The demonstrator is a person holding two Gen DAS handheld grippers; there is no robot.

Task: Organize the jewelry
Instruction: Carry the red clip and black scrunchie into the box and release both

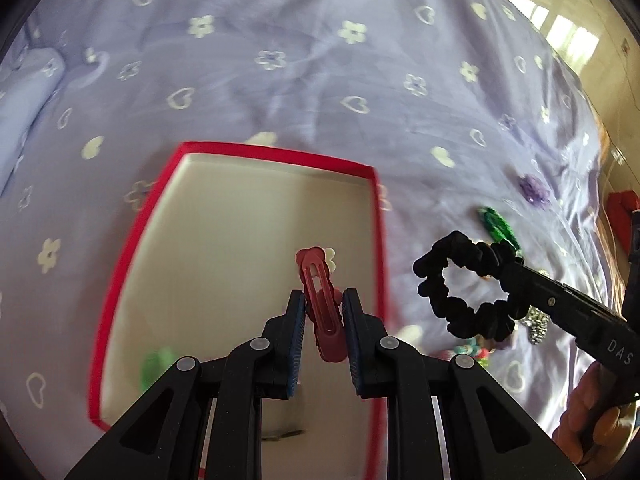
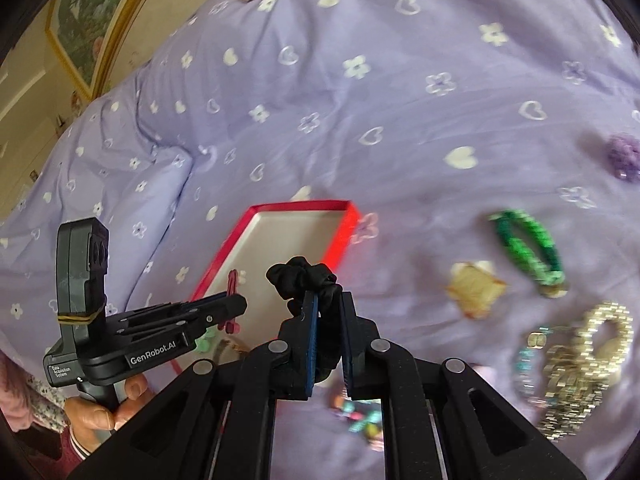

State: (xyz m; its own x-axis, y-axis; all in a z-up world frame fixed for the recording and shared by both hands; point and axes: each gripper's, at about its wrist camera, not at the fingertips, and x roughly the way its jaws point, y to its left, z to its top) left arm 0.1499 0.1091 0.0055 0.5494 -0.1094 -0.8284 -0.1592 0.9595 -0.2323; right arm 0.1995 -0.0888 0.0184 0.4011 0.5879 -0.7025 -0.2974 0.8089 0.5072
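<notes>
In the left wrist view, your left gripper (image 1: 323, 304), low centre, has its jaws nearly closed on the red hair clip (image 1: 322, 300) above the red-rimmed box (image 1: 132, 240), where something green (image 1: 154, 366) already lies. To the right, your right gripper (image 2: 329, 308) pinches the black scrunchie (image 1: 466, 284). The green bracelet (image 2: 528, 246), purple piece (image 2: 624, 156), metal chains (image 2: 580, 364) and beads (image 2: 360, 416) remain on the bedspread (image 2: 360, 100), so most sorting looks undone. Readable: "GenRobot.AI", "Data Acquisition System".
</notes>
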